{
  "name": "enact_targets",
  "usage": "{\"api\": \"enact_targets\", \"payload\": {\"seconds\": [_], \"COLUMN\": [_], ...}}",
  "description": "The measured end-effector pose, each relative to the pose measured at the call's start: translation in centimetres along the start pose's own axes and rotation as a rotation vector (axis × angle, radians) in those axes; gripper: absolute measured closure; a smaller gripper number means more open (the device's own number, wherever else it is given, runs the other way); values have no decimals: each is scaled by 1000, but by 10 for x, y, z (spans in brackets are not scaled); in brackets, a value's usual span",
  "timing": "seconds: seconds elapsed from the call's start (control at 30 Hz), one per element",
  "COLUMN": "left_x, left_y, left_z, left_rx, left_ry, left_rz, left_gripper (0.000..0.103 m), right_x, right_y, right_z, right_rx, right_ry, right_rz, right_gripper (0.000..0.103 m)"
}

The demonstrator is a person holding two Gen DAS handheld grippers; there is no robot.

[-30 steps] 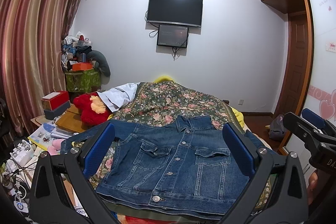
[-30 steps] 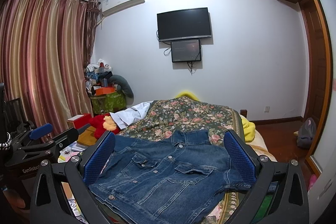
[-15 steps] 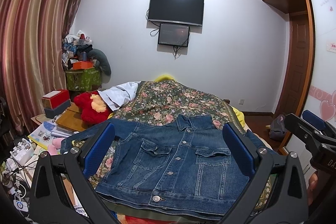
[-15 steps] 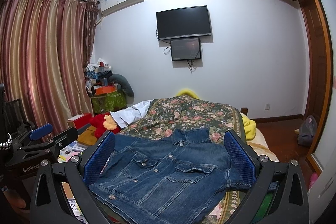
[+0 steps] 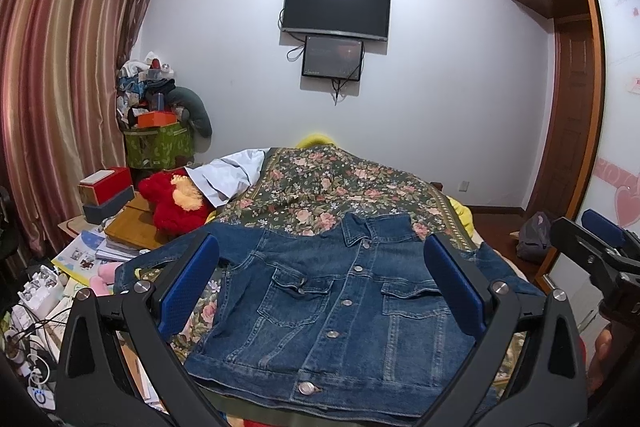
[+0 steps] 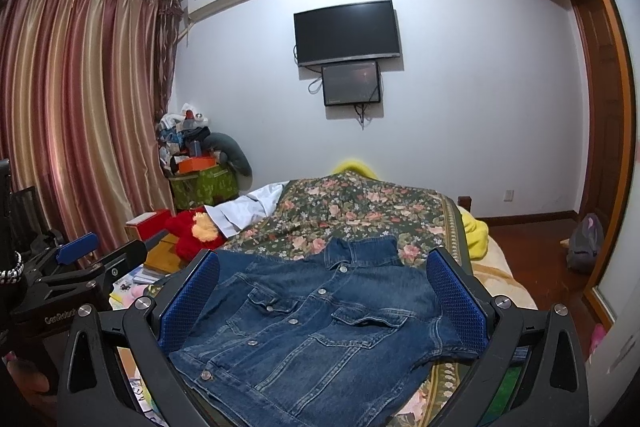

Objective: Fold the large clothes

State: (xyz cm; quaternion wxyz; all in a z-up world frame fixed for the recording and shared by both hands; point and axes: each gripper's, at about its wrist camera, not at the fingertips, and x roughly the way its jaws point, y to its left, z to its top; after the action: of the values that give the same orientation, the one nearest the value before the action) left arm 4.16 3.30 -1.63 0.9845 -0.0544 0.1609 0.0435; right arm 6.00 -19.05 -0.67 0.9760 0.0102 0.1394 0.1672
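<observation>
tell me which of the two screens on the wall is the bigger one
The upper one, the black TV, is bigger and fully dark. The small monitor hangs directly beneath it, with cables dangling below and a faint reddish image on it.

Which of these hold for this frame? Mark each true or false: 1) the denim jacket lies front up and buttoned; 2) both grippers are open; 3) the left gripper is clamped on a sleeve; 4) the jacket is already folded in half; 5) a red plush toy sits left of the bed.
1) The denim jacket lies front up, buttoned, on the floral bedspread: true.
2) The left gripper and right gripper are open: true.
3) False: the left gripper holds nothing.
4) False: the jacket lies spread flat, one sleeve out.
5) The red plush toy sits left of the bed: true.
</observation>
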Motion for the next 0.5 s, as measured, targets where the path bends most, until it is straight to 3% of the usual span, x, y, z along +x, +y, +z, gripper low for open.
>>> {"api": "enact_targets", "payload": {"seconds": [0.13, 0.27, 0.5], "left_x": [28, 65, 144], "left_y": [17, 40, 108], "left_z": [3, 2, -13], "left_rx": [-15, -24, -90], "left_ry": [31, 73, 233], "left_rz": [11, 87, 200], "left_gripper": [0, 0, 0], "right_x": [26, 61, 145], "right_y": [-2, -4, -8], "right_z": [3, 6, 4], "right_rx": [4, 21, 32], "right_ry": [37, 90, 192], "right_rz": [-1, 8, -8], "right_gripper": [0, 0, 0]}}
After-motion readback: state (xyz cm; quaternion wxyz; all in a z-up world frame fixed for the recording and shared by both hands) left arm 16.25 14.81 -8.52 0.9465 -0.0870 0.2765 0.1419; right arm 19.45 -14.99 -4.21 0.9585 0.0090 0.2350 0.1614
